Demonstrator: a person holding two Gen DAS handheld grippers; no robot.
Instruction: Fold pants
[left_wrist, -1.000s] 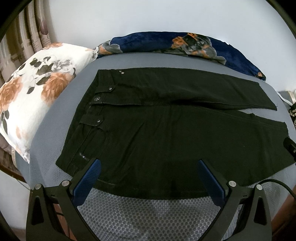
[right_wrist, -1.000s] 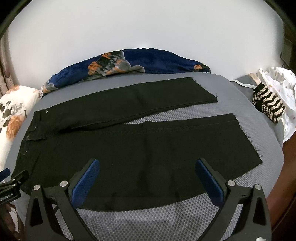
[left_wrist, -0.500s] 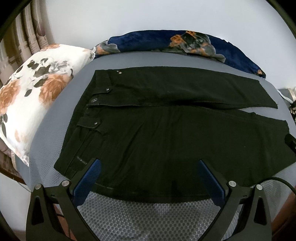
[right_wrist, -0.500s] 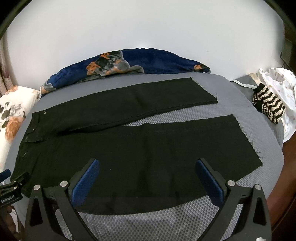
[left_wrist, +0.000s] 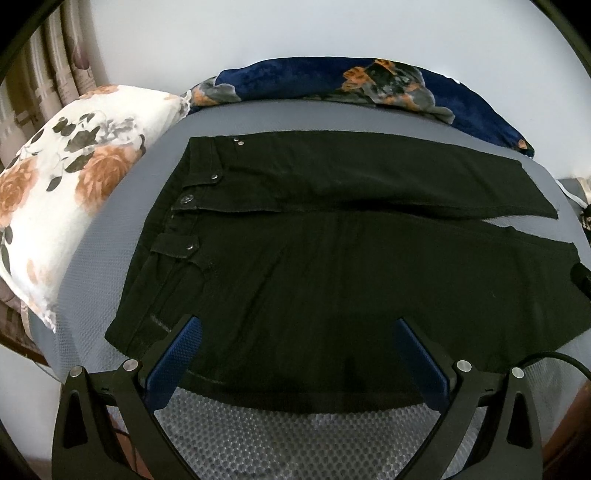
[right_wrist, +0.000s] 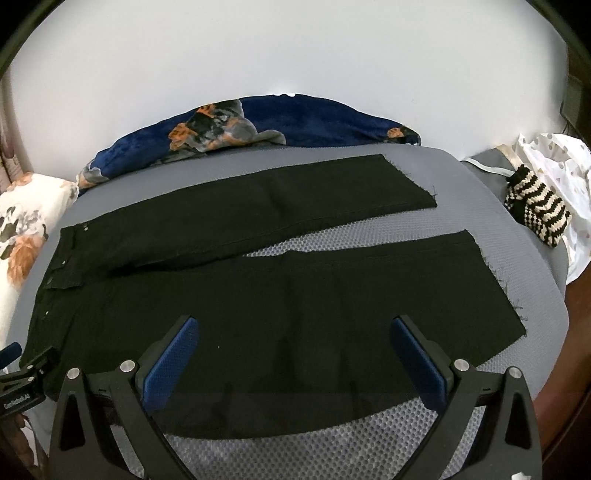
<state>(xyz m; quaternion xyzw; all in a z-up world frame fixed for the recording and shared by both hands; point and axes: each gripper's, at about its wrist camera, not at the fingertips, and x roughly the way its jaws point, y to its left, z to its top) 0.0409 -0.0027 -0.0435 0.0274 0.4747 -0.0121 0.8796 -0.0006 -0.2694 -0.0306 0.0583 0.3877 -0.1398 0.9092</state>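
Note:
Black pants (left_wrist: 332, 258) lie flat on a grey mesh bed surface (left_wrist: 295, 435), waistband at the left, both legs spread to the right with a narrow gap between them. They also show in the right wrist view (right_wrist: 277, 314). My left gripper (left_wrist: 295, 350) is open and empty, just above the near edge of the pants by the waist and thigh. My right gripper (right_wrist: 295, 350) is open and empty over the near leg. The left gripper's tip (right_wrist: 22, 369) shows at the left edge of the right wrist view.
A floral white pillow (left_wrist: 62, 192) lies left of the waistband. A navy floral blanket (right_wrist: 258, 125) is bunched along the far edge against the wall. A black-and-cream knitted item (right_wrist: 539, 210) and a white dotted cloth (right_wrist: 554, 162) lie at the right.
Both grippers have moved slightly forward and lower toward the near edge of the pants. The pants have not moved. Both stay open.

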